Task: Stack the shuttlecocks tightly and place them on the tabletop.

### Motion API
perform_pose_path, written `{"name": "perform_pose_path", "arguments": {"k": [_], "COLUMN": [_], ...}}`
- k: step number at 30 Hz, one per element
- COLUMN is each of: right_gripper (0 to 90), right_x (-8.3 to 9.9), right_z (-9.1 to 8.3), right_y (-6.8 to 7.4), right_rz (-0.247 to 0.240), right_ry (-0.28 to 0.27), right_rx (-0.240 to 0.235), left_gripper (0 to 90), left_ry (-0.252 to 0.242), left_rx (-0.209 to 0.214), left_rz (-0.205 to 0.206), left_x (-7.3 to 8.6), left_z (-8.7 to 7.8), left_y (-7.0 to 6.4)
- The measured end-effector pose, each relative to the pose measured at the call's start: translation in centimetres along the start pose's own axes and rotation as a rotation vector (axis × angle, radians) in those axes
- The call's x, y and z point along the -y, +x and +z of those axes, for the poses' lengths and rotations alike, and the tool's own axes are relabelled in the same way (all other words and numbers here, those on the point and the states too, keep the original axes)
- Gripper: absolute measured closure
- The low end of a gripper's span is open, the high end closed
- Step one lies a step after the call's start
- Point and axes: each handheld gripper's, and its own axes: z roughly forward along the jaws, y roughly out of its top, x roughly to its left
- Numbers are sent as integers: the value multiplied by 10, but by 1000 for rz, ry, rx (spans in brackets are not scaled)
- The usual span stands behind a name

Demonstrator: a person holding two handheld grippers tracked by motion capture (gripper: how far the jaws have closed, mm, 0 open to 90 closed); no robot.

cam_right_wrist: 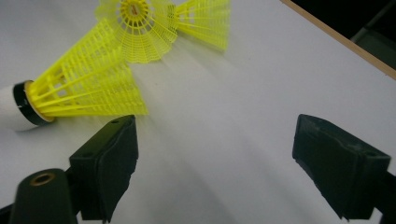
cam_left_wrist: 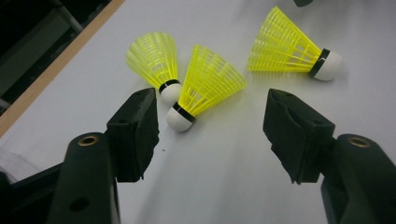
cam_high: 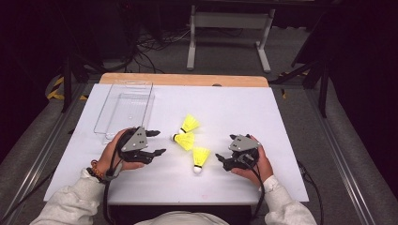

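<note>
Just ahead of open left claw [cam_left_wrist: 212, 135]: middle shuttlecock [cam_left_wrist: 205, 91], untouched.

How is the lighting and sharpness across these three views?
High view: white table brightly lit, surroundings dark, detail soft. Left gripper view: shuttlecocks sharp, soft shadows beneath. Right gripper view: nearest shuttlecock crisp, table evenly lit, broad faint shadows, no glare.

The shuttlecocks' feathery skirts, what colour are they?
Bright yellow, with white tips; the shuttlecocks show best in the left gripper view.
</note>
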Motion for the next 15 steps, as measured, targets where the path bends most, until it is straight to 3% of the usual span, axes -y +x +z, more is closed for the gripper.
{"name": "perform_pose_path", "arguments": {"k": [7, 9, 15], "right_gripper": [222, 243, 275], "right_x": [-8, -12, -25], "right_z": [-5, -6, -2], "right_y": [-3, -3, 0], "right_rz": [32, 38, 1], "right_ry": [-28, -31, -17], "right_rx": [-112, -138, -211], "left_gripper": [273, 240, 153], "left_ry": [-49, -61, -82], "left_rx": [-54, -92, -132], "left_rz": [-14, -32, -95], "left_x": [21, 33, 59], "left_z": [-19, -30, -49], "left_y": [-11, -16, -25]}}
